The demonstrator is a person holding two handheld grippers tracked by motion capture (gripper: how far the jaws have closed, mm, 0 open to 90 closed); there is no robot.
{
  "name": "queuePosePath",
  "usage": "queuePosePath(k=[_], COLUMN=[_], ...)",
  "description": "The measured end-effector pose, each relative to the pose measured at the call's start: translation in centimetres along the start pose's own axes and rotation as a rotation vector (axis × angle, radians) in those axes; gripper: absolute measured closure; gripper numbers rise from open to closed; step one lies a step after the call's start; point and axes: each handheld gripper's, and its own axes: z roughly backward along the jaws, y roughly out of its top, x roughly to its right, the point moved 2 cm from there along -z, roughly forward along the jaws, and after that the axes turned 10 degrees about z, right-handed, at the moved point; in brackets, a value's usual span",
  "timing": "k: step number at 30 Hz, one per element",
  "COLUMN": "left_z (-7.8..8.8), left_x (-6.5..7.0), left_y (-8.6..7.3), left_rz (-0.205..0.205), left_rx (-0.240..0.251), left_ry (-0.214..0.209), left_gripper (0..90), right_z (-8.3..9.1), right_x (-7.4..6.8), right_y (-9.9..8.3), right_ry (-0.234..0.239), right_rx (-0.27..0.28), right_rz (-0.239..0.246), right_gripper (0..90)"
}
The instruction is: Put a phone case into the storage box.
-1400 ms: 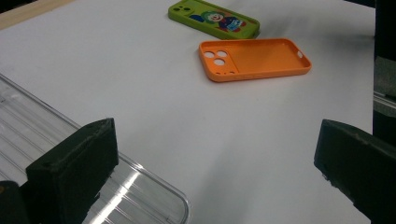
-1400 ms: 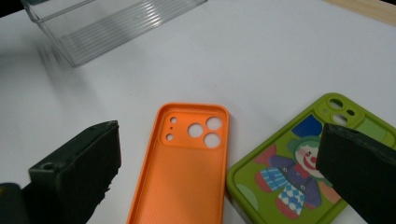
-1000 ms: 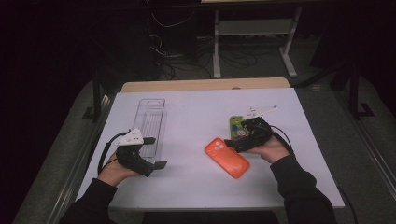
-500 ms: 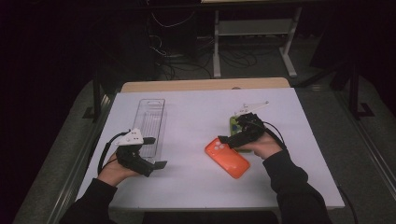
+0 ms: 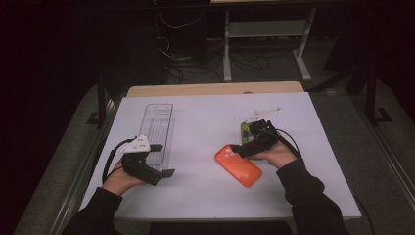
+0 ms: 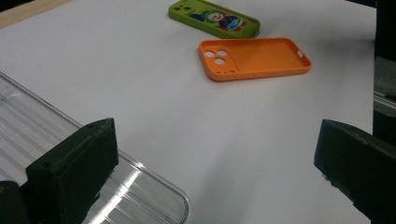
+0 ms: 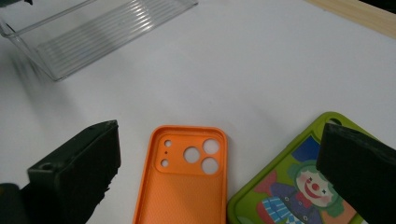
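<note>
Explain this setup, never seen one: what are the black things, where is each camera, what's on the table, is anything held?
A person sits at a white table holding a handheld two-jaw gripper in each hand. The high view looks down from above: the left gripper is by a clear plastic tray, the right gripper over the phone cases. The other two pictures come from cameras riding on the grippers; the black blocks at their bottom corners are that gripper's own jaws. On the table lie the tray, an orange phone case lying inside up, and a green phone case with a clown picture. Both grippers are open and hold nothing.
</note>
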Motion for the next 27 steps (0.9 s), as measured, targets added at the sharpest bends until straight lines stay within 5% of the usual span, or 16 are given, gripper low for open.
queuePosePath(k=[27], left_z=[-0.1], left_x=[0.1], left_y=[-0.2], left_rz=[0.007], left_rx=[-0.006], left_ry=[-0.001], left_gripper=[0.0], right_z=[-0.5], right_x=[-1.3], right_y=[-1.6], right_ry=[0.004], right_rx=[-0.148], right_rz=[0.029], right_gripper=[0.0])
